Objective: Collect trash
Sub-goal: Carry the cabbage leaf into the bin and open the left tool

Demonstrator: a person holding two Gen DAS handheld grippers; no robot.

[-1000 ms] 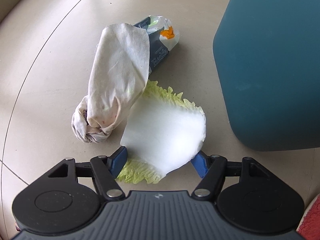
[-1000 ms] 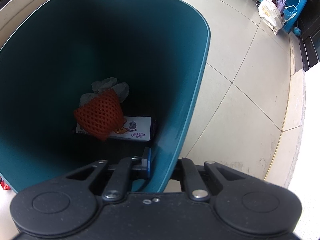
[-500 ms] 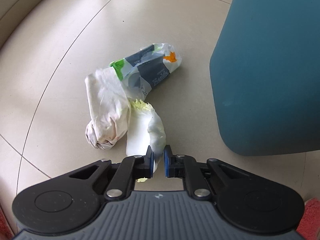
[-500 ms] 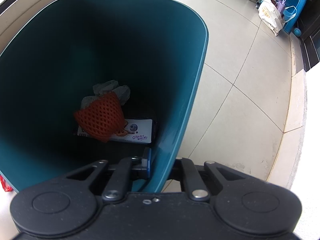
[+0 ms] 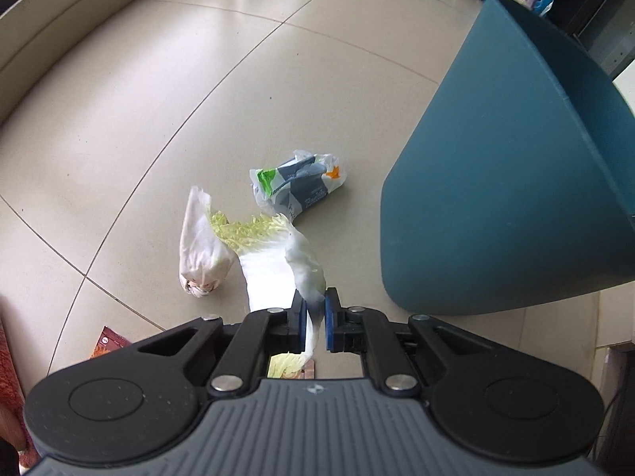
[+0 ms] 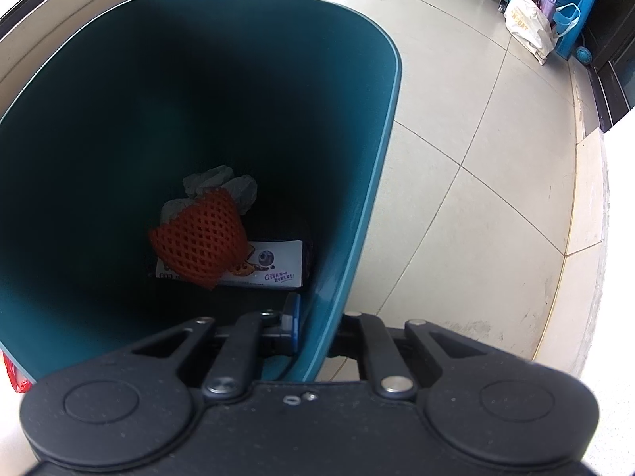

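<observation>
My left gripper [image 5: 315, 323] is shut on a white and pale-green cabbage leaf [image 5: 274, 254], which hangs folded above the floor. Below it on the tiles lie a rolled, stained white paper towel [image 5: 200, 246] and a crumpled plastic wrapper [image 5: 299, 188] with dark blue, green and orange print. The teal trash bin [image 5: 504, 182] stands to the right of them. My right gripper [image 6: 315, 327] is shut on the bin's near rim [image 6: 337, 297], one pad inside and one outside. Inside the bin lie an orange foam net [image 6: 198, 240], a printed box and crumpled white paper.
A brown snack packet [image 5: 107, 347] lies on the floor at the lower left, beside a red fabric edge [image 5: 8, 365]. A blue stool [image 6: 565, 4] with a white bag [image 6: 530, 25] stands far off at the top right. A low ledge runs along the right.
The left gripper closed on the cabbage leaf and lifted it off the floor; the trash below now looks smaller and farther. The right gripper stayed clamped on the bin rim.
</observation>
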